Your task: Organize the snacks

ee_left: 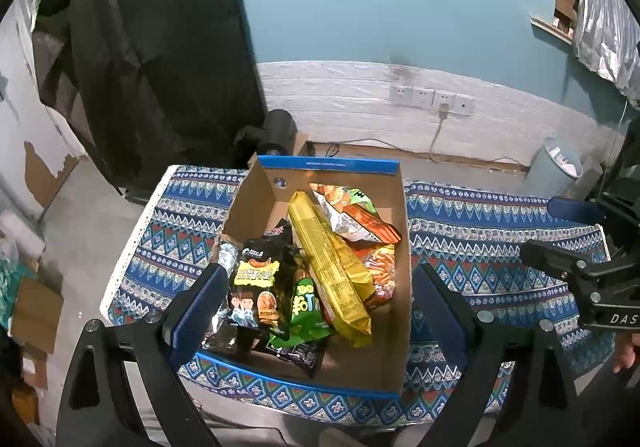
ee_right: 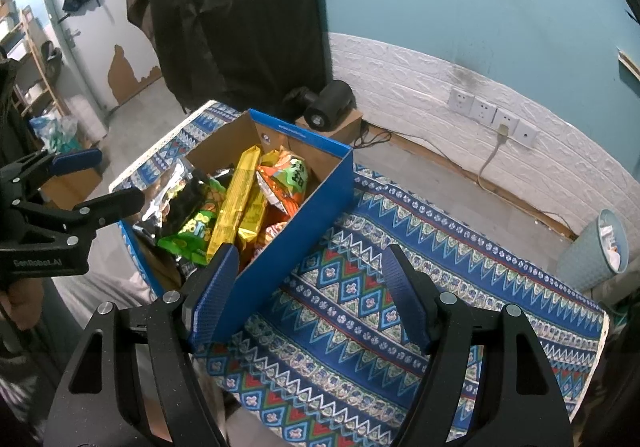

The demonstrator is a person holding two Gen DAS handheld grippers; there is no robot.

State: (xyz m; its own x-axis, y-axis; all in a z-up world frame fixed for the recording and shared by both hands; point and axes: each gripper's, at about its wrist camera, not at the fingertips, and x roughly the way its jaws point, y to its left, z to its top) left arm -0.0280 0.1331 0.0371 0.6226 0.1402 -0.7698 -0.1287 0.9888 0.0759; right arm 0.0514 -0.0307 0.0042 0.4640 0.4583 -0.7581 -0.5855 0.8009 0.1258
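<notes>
A teal wall above a white brick-pattern panel backs a low table covered with a blue patterned cloth (ee_right: 360, 311); on that cloth sits the cardboard box (ee_left: 256, 203) with blue outer walls, open at the top, and all the snacks in view lie inside it. A long yellow packet (ee_left: 332, 267) runs diagonally across the heap; an orange and green bag (ee_left: 352, 215) rests toward the far end, a black bag (ee_left: 256, 283) with cartoon figures leans at the near left, a green bag (ee_left: 306, 311) shows beneath it, and a red-patterned bag (ee_left: 380, 271) is wedged by the right wall; the packets overlap loosely rather than standing in rows, so I judge the sorting largely gathered but not tidy. The left gripper (ee_left: 316, 311) hovers over the near end of the box with its jaws spread wide and nothing between them, placed, it seems, to drop in or pick at the black bag; the right gripper (ee_right: 310, 295) hangs beside the box over bare cloth, jaws likewise apart and empty, its left finger just by the box's blue side. Beyond the table stand wall sockets (ee_left: 432, 99), a pale bin (ee_right: 600, 247) and a black cylindrical object (ee_right: 330, 107) on a small carton.
</notes>
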